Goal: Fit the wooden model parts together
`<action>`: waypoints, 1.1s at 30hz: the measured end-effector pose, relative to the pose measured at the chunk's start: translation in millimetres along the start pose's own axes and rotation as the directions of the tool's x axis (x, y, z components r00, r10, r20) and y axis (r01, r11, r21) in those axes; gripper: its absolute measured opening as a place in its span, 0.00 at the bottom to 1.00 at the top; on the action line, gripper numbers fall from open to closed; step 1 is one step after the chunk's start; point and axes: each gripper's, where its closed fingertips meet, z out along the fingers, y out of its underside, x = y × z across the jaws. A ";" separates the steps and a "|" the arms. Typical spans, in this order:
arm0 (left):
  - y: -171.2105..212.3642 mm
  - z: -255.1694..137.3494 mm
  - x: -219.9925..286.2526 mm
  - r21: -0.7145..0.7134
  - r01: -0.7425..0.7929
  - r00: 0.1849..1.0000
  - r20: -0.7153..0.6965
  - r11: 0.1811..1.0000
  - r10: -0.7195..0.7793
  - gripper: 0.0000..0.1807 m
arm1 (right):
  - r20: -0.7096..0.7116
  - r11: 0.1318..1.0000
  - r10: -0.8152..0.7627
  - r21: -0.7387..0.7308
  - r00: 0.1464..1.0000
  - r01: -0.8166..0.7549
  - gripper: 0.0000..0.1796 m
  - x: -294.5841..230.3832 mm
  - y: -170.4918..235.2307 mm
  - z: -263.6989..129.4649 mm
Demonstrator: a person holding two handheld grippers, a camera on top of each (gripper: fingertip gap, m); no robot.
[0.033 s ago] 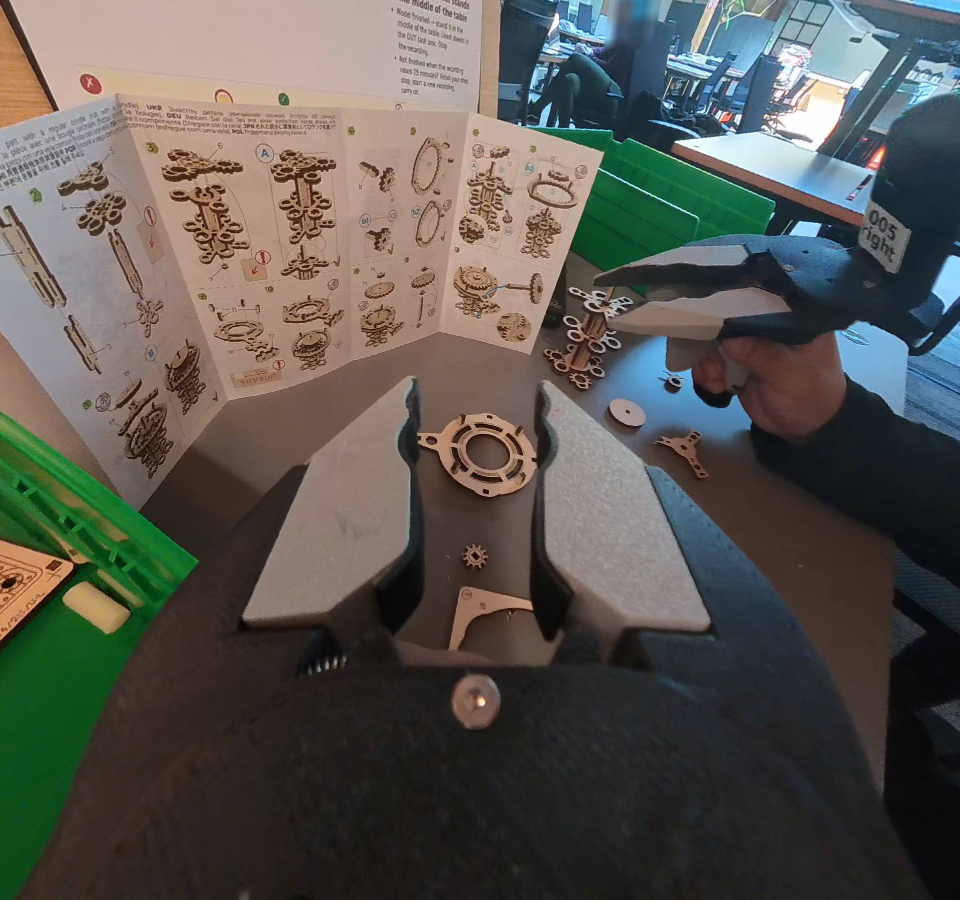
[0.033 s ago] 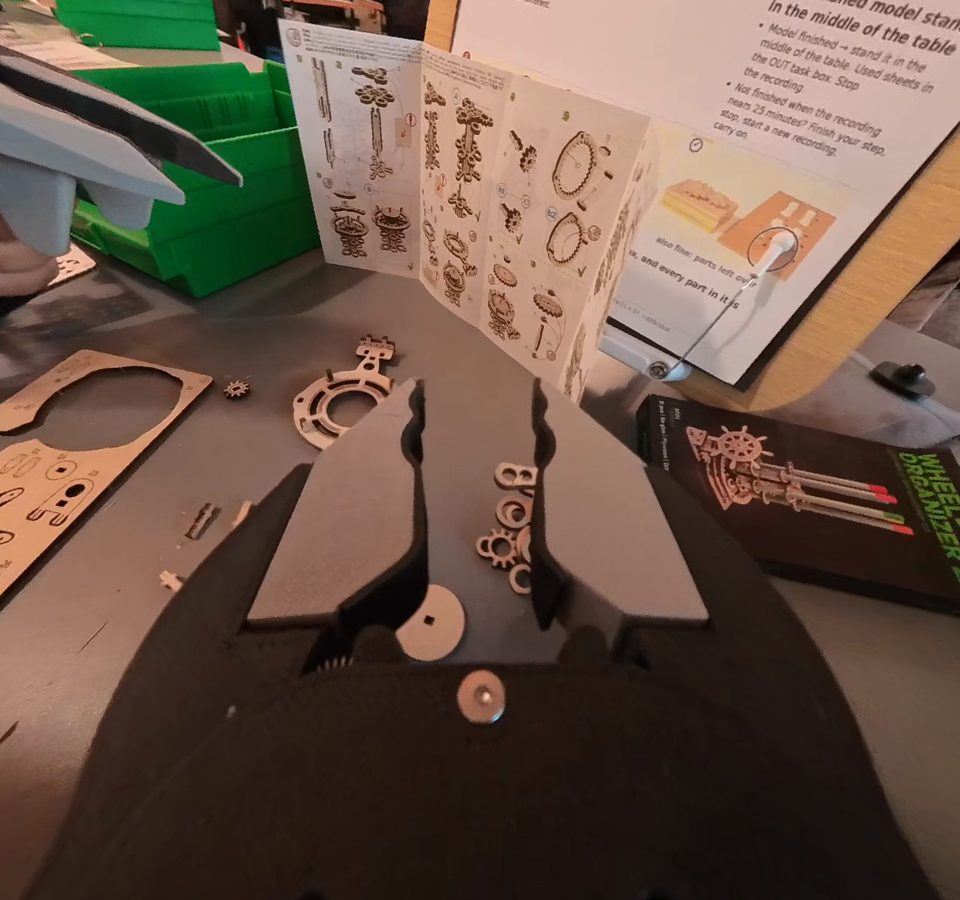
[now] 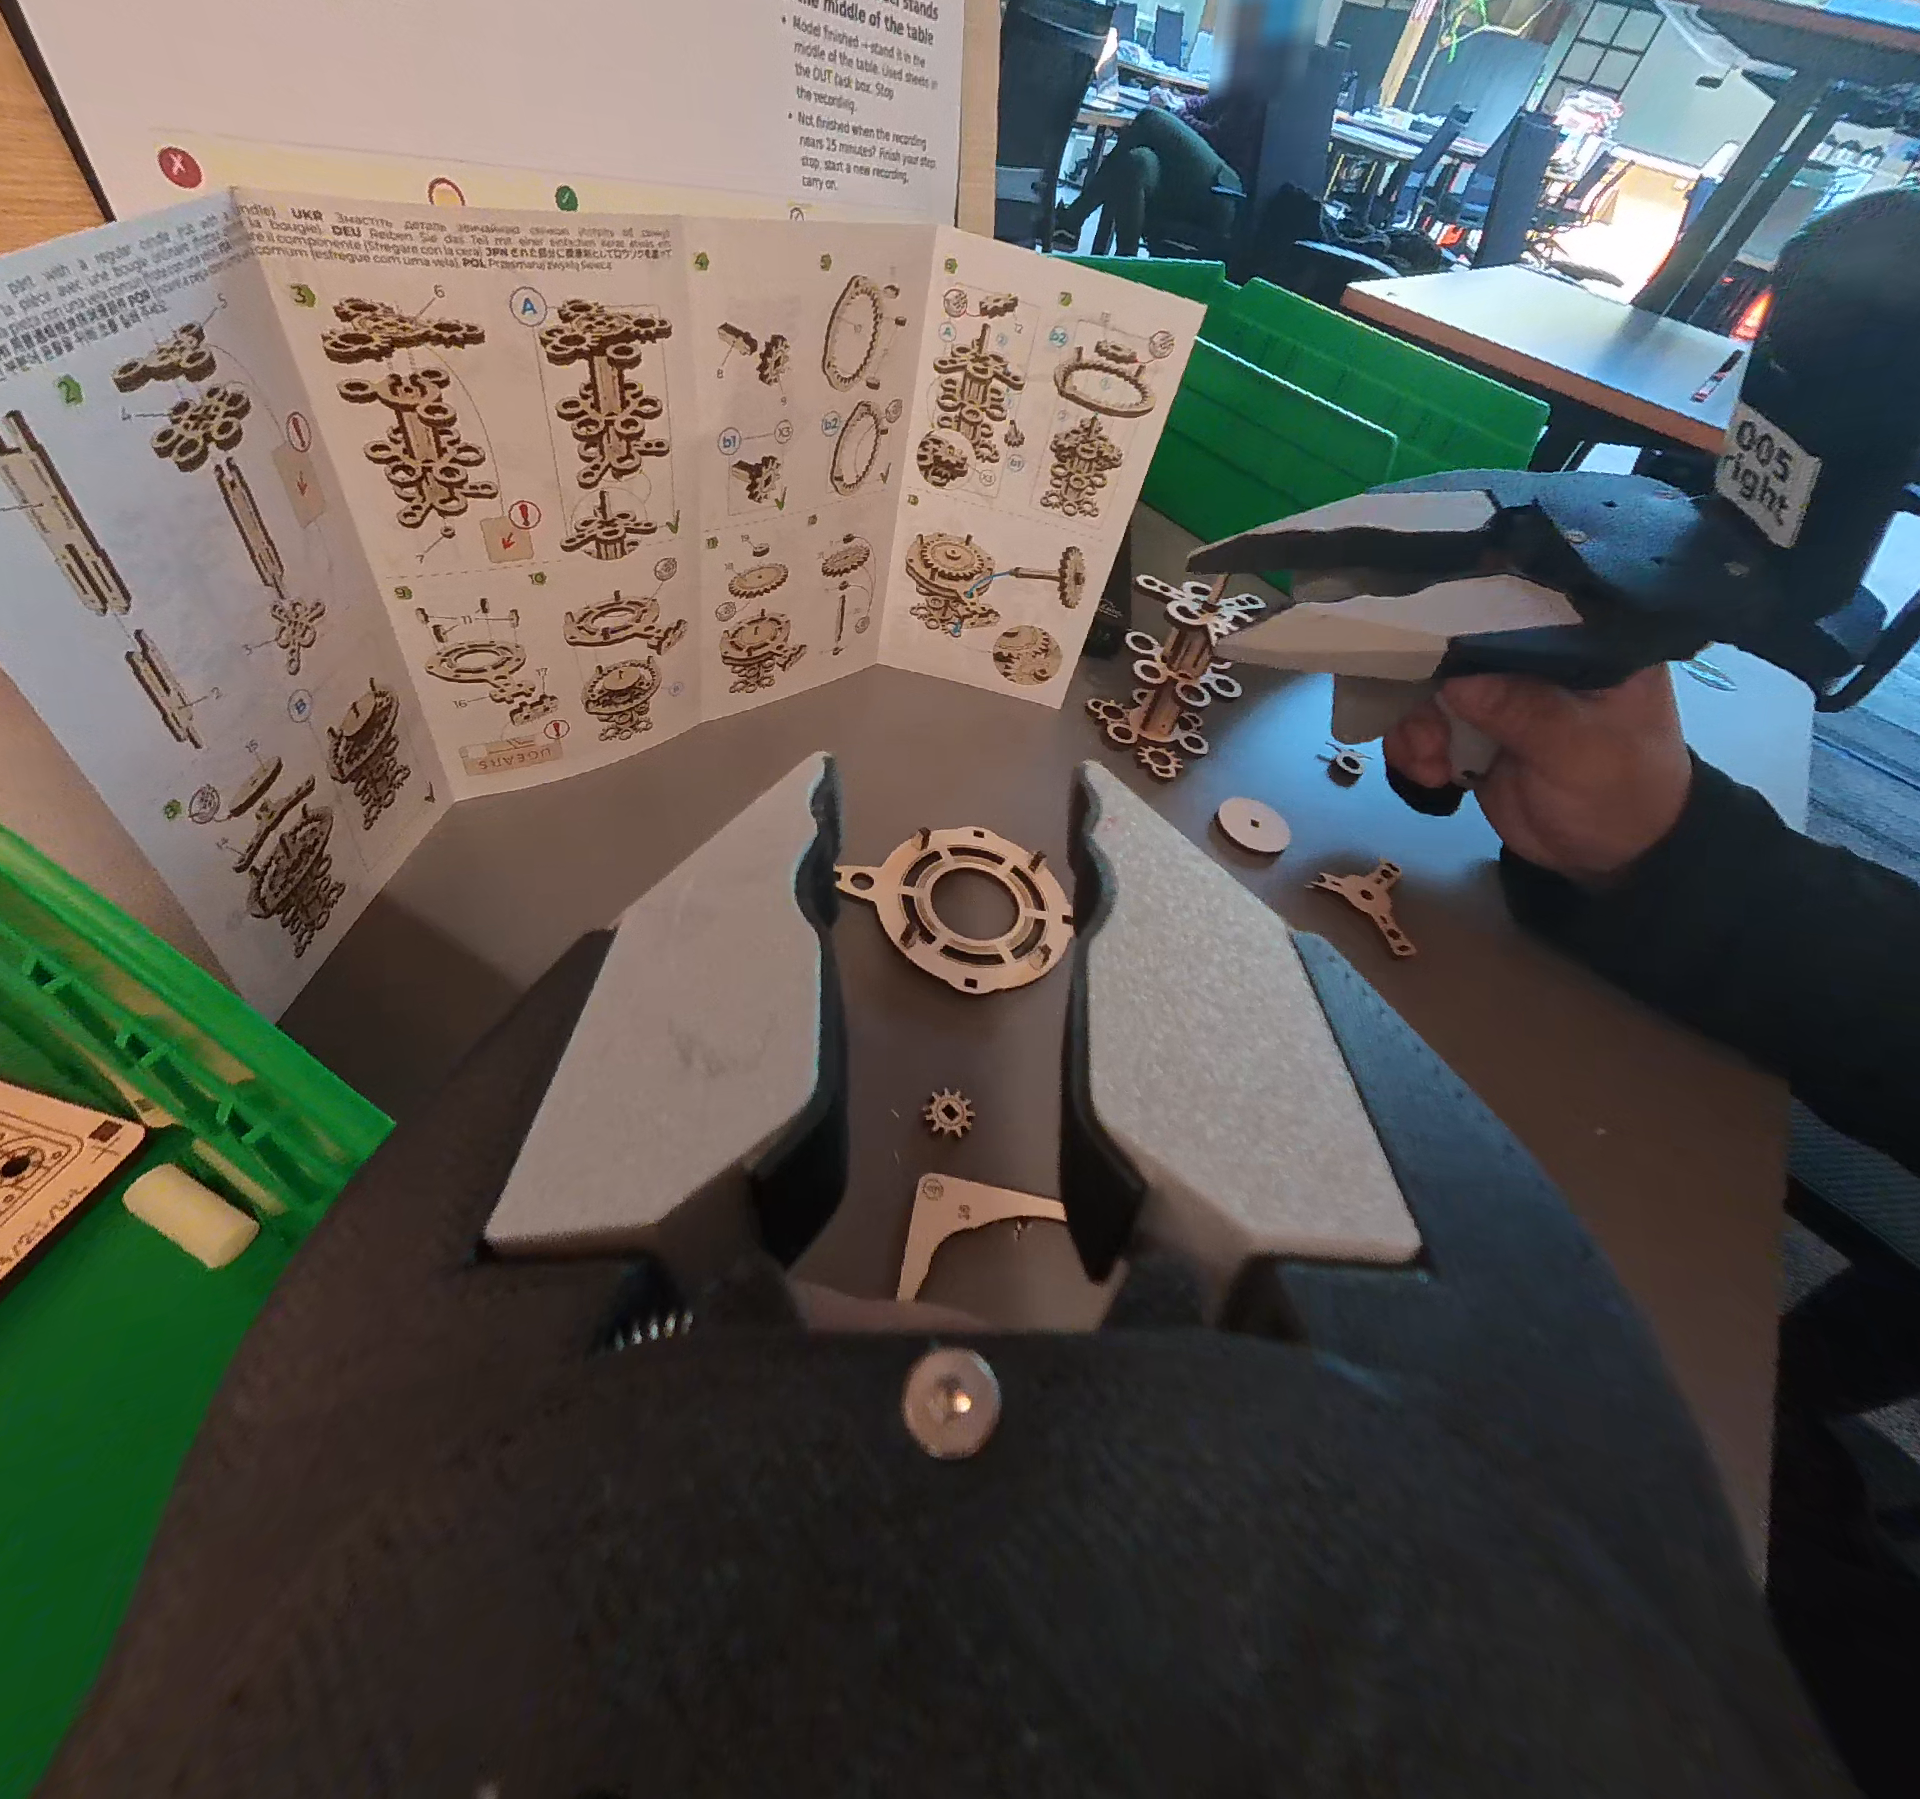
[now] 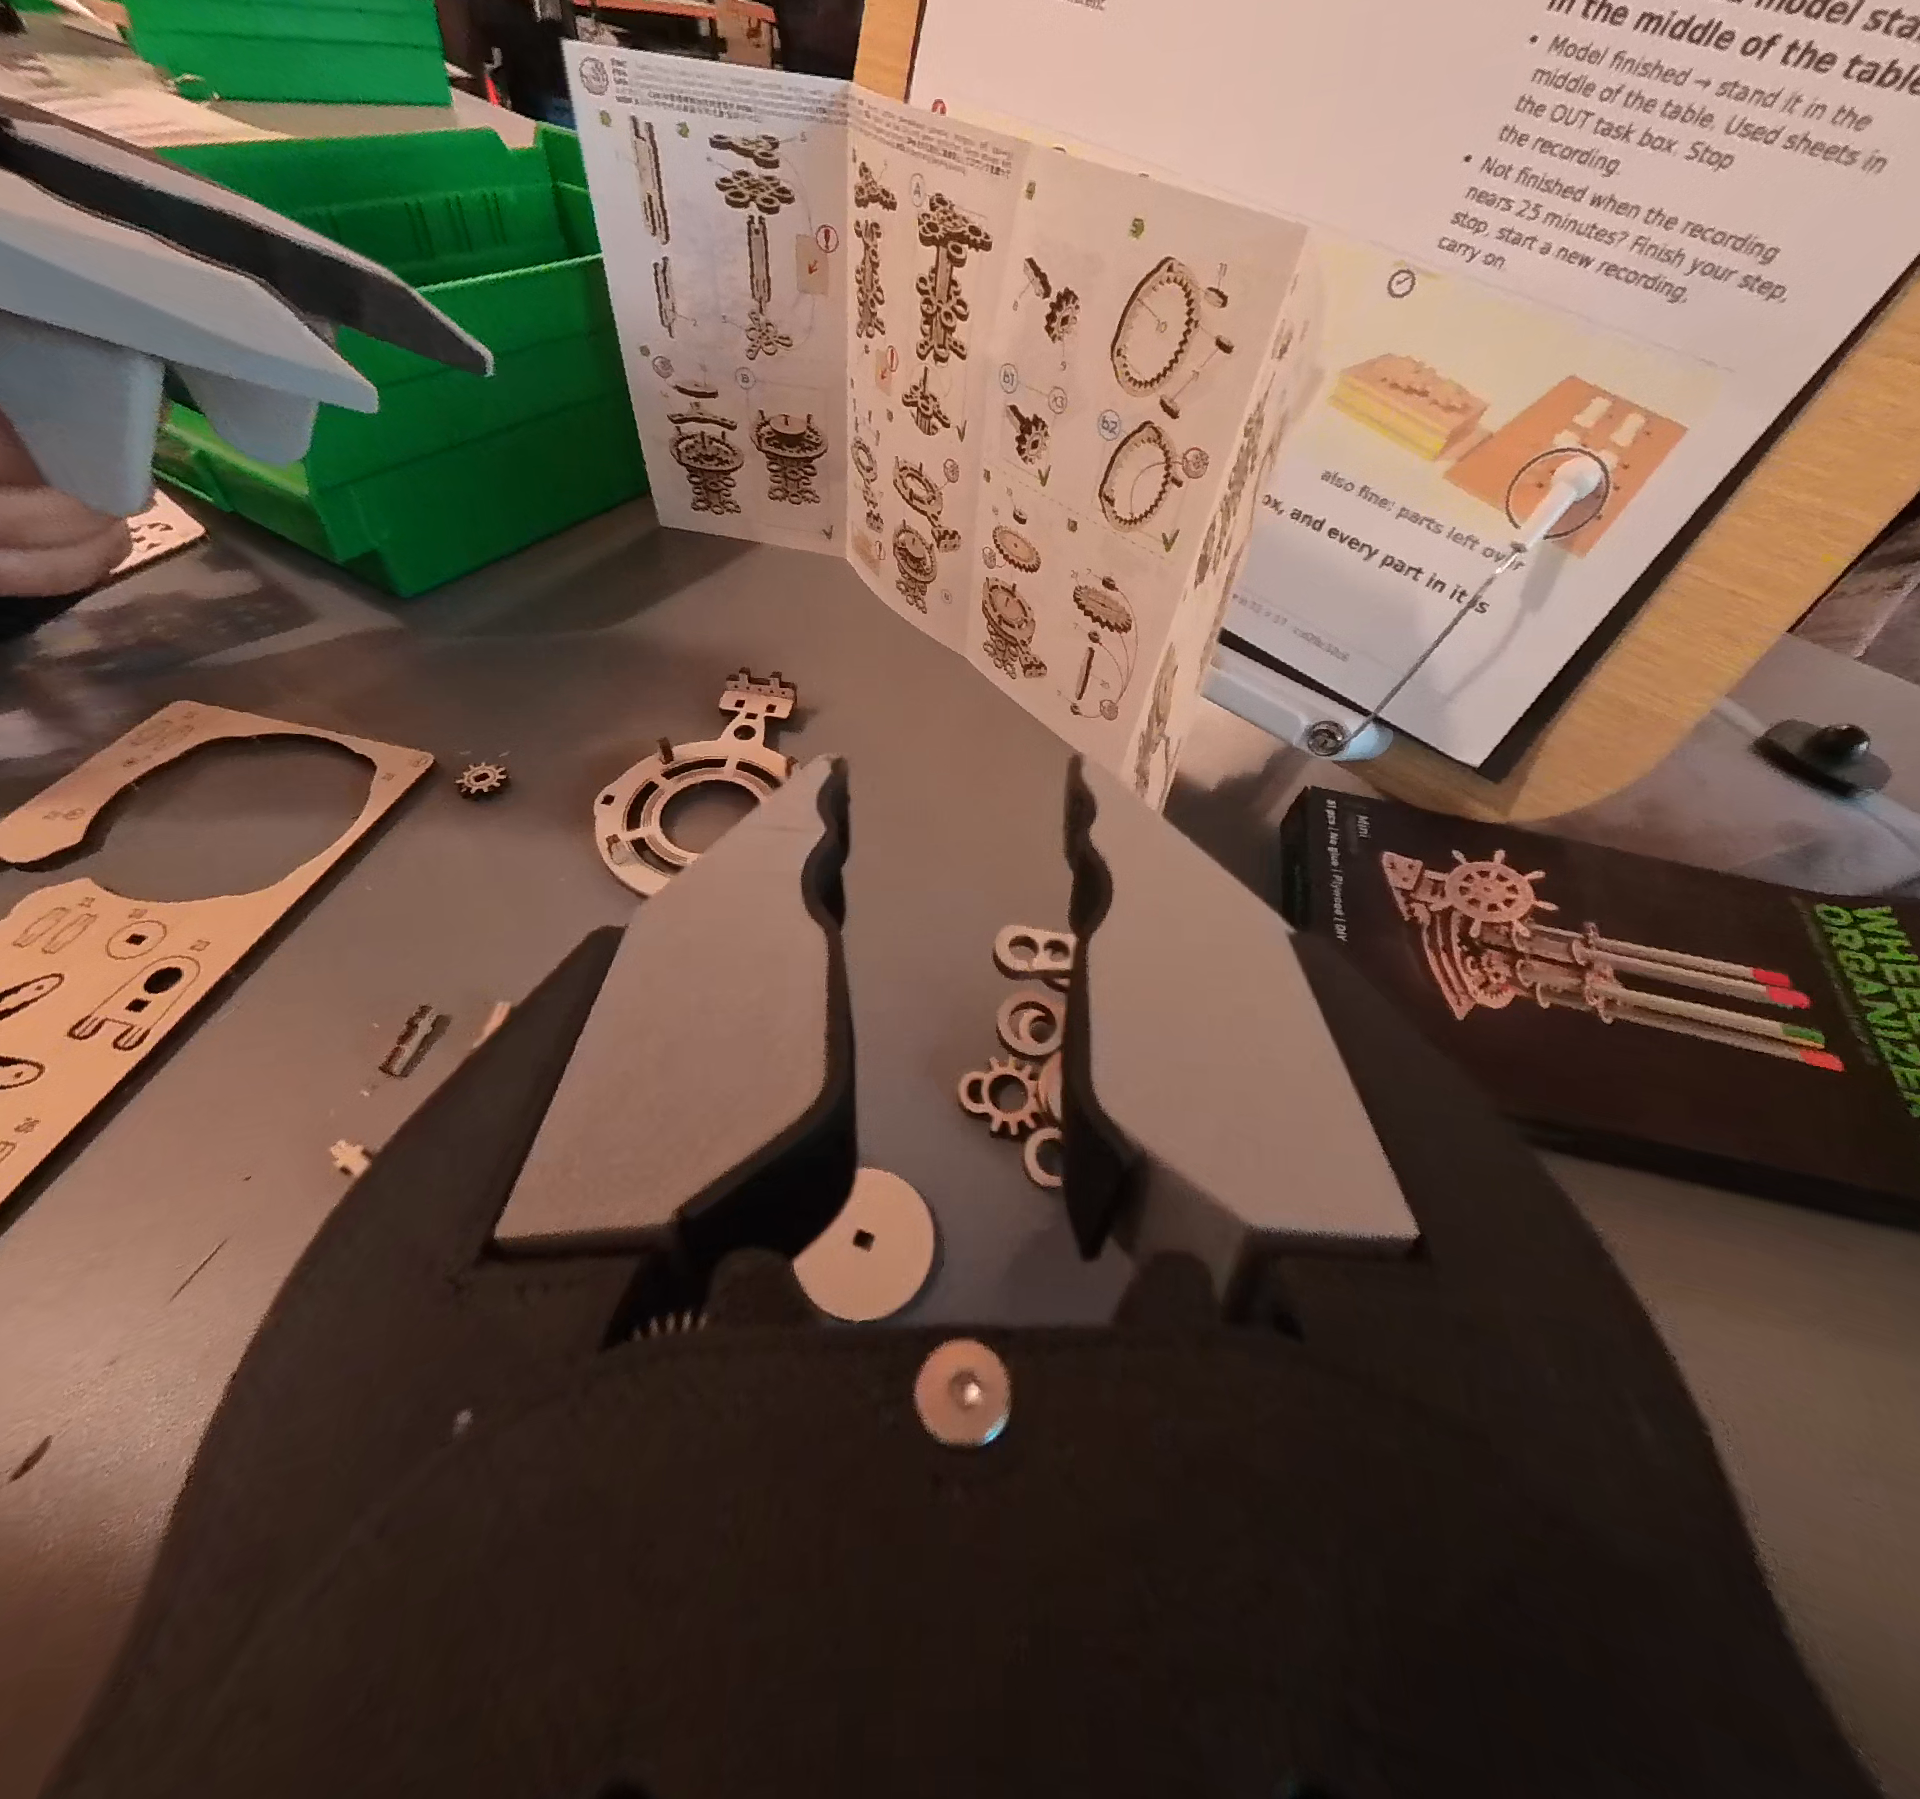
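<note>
Bright daylight from the far windows, warm indoor cast, sharp centre, strong wide-angle bending at edges.

One ring part [image 3: 971,908], one small gear [image 3: 948,1113], one disc [image 3: 1253,826] — two grippers.

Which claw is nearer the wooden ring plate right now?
Left. The left claw is open, with the wooden ring plate lying between its fingertips. The right claw, also open, hovers off to the plate's right, over the ringed wooden model.
</note>
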 end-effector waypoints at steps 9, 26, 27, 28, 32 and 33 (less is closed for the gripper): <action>1.9 1.2 -1.6 -0.010 -0.049 0.998 0.034 0.999 0.049 0.22 | -0.004 0.999 -0.047 0.026 0.999 0.047 0.18 -4.0 -5.7 -6.3; 26.1 -29.6 40.9 -0.280 -0.250 0.964 -0.166 0.927 0.210 0.27 | 0.236 0.989 -0.139 -0.025 0.962 0.149 0.15 -64.8 5.7 -2.0; 30.0 -31.9 37.5 -0.308 -0.284 0.957 -0.151 0.908 0.248 0.27 | 0.246 0.988 -0.140 -0.034 0.959 0.153 0.15 -67.4 7.6 -1.2; 30.4 -33.4 33.0 -0.321 -0.308 0.951 -0.126 0.896 0.282 0.26 | 0.255 0.986 -0.141 -0.045 0.957 0.158 0.15 -69.1 10.4 -0.5; 21.9 -39.0 26.6 -0.338 -0.334 0.943 -0.111 0.880 0.315 0.26 | 0.264 0.987 -0.121 -0.071 0.957 0.145 0.15 -66.5 17.4 -0.6; 20.5 -39.9 26.5 -0.347 -0.337 0.941 -0.123 0.875 0.314 0.26 | 0.267 0.988 -0.111 -0.071 0.957 0.135 0.15 -65.3 17.2 -1.7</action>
